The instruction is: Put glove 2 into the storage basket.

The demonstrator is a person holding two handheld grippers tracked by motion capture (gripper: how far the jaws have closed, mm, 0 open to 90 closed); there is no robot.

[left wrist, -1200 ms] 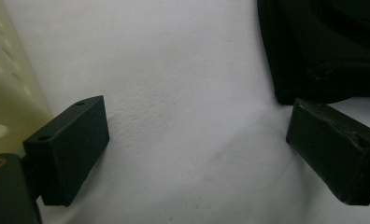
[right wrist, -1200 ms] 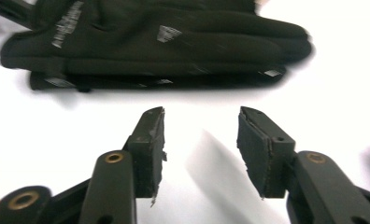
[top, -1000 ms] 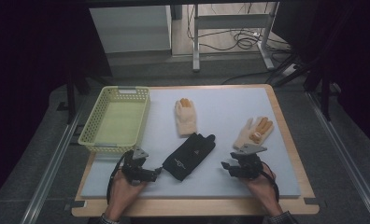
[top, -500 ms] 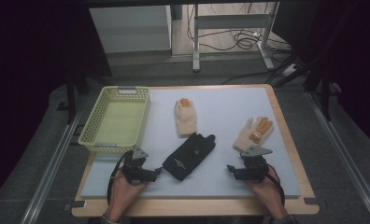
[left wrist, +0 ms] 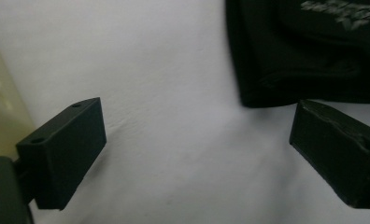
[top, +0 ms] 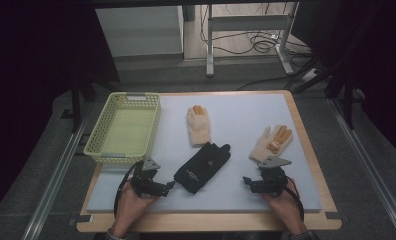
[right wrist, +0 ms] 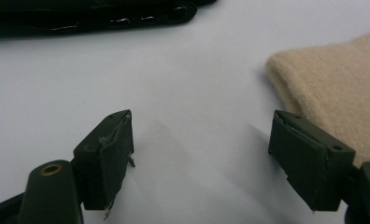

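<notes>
Gloves are the work here, and none is gripped yet. Both pairs of jaws stand wide apart with only bare mat between them. In the left gripper view the black glove (left wrist: 309, 46) lies just past the far jaw, its cuff corner almost touching that jaw. In the right gripper view the cuff of a cream glove (right wrist: 332, 84) lies just behind the far jaw.

Taking the black glove (top: 202, 161) as landmark: the left gripper (top: 167, 187) rests just left of its cuff, and the right gripper (top: 247, 181) sits well to its right, near the table's front edge. Over the last second the right gripper has drawn back a little toward the person and away from the cream glove with orange fingertips (top: 272, 142), which lies up and right of the black glove. The left gripper has stayed put. Judging from that, the pick has not started; the hands look to be settling before a reach.

A 2nd cream glove (top: 198, 125) lies just beyond the black glove's fingers. The yellow basket (top: 102, 150), up and left of the black glove, holds nothing.
</notes>
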